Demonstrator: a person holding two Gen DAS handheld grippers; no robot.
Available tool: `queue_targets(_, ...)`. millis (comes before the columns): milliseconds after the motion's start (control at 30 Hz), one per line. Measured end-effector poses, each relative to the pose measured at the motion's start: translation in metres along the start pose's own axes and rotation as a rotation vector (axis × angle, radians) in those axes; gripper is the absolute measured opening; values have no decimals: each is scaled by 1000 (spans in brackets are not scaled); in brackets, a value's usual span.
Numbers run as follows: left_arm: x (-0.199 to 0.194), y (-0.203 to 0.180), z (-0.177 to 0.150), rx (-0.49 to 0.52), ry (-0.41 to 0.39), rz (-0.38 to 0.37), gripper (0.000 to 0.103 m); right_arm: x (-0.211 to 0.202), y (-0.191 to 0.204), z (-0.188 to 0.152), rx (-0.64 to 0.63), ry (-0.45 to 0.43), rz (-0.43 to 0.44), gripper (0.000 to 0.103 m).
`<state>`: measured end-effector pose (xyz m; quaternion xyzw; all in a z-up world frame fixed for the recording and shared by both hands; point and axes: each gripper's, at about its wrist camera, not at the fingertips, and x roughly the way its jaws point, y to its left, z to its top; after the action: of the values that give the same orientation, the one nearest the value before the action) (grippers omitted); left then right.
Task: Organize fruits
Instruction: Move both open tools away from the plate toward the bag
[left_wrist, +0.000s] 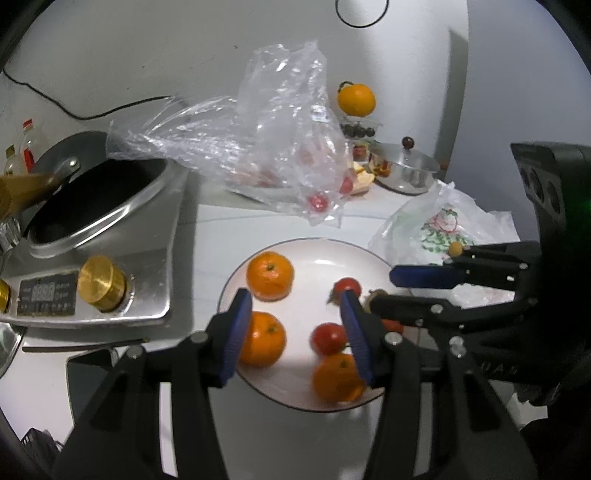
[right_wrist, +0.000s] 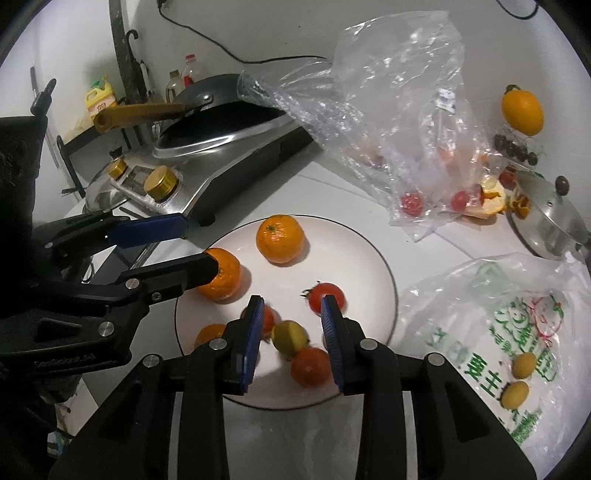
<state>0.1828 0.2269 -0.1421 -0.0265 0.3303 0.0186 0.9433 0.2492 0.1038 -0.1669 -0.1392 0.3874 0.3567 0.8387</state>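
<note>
Here, both the left gripper (left_wrist: 295, 332) and right gripper (right_wrist: 291, 336) hover wide-jawed, empty, over the plate (right_wrist: 354, 236) at lower centre, seemingly sorting fruit; next likely needs closing on one.

Bright overhead light, soft shadows, glare on the plate (left_wrist: 332, 251), fisheye-bent edges, slightly blurred fruit.

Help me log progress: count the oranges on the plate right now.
3 on the plate: one at the far side, one at the left edge behind the left gripper, one at the near-left edge. Gripper fingers may hide more.
</note>
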Motion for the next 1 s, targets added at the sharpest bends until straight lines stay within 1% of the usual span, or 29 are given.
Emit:
queue_targets(400,-1,-36,9,34,-8,-5,51,-28,-28,-16,46,-35,-23,34)
queue_targets(1000,12,-95,19,97,15,-22,52,-64,-81,-42,126,-76,-55,34)
